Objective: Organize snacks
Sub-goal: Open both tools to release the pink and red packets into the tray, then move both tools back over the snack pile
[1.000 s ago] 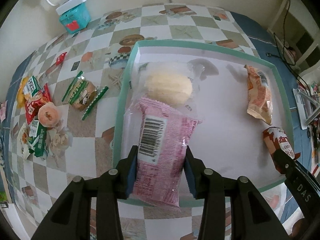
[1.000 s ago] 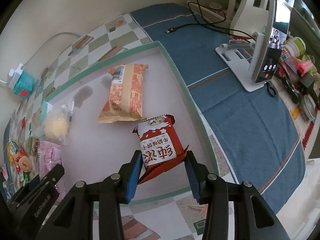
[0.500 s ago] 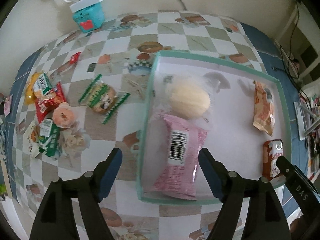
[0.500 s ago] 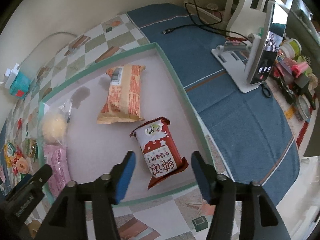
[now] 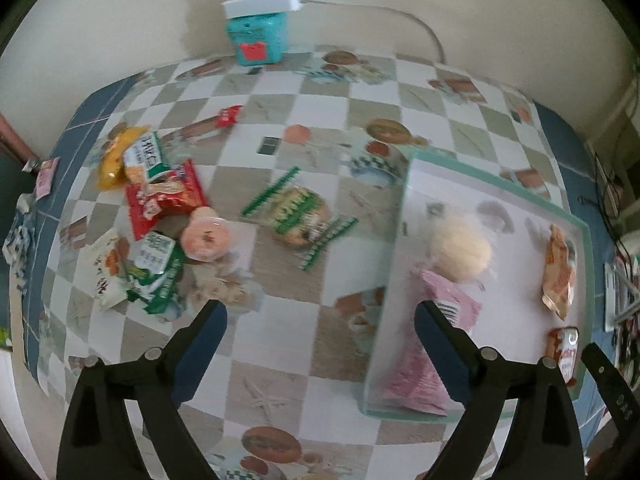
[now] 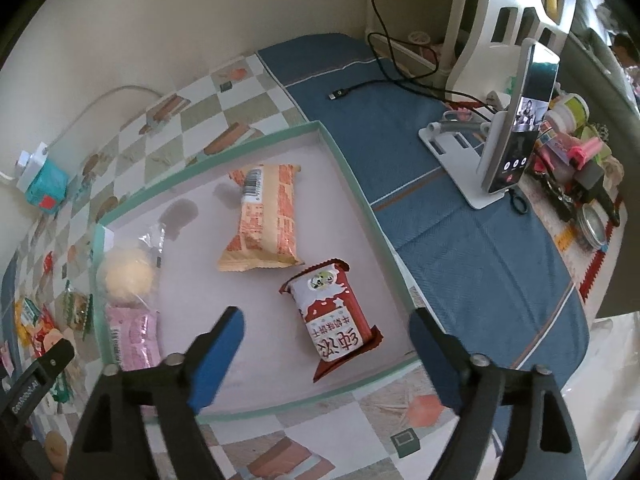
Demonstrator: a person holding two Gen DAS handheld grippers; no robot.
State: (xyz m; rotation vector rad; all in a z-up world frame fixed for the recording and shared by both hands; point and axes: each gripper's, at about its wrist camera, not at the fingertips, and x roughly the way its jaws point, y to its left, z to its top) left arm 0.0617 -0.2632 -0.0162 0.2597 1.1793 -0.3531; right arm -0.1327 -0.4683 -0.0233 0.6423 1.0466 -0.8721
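Four snack packs lie in the teal-rimmed tray [image 6: 352, 184]; the rest sit loose on the checkered bench [image 5: 280, 364] to its left.

Left wrist view, L to R:
- Loose pile at far left: yellow pack [image 5: 114, 156], red pack [image 5: 164, 200], green-and-white pack [image 5: 158, 276], peach jelly cup [image 5: 206, 234], all touching or overlapping.
- Green-edged cookie pack [image 5: 298, 216] lies apart, between pile and tray.
- Small red sachet [image 5: 228, 116] nearer the wall; teal box [image 5: 258, 36] w/ white power strip on top stands against the wall.
- Left gripper [image 5: 320, 336]: jaws spread wide, nothing between them; one tip over bare bench, other over tray's near-left corner.
- View is motion-blurred; fine print unreadable.

Right wrist view, L to R, inside tray:
- Pink pack [image 6: 134, 336], barcode up, at near-left corner.
- Round pale bun in clear wrap [image 6: 128, 276], touching pink pack's far end.
- Orange pack [image 6: 264, 216], barcode up, mid-tray.
- Red-and-white biscuit pack [image 6: 332, 316] near the right rim, just beside orange pack.
- Right gripper [image 6: 326, 344]: jaws wide apart, empty, straddling biscuit pack w/o contact.
- Right of tray: blue cloth [image 6: 480, 260], phone on white stand [image 6: 520, 120], black cable [image 6: 384, 60].
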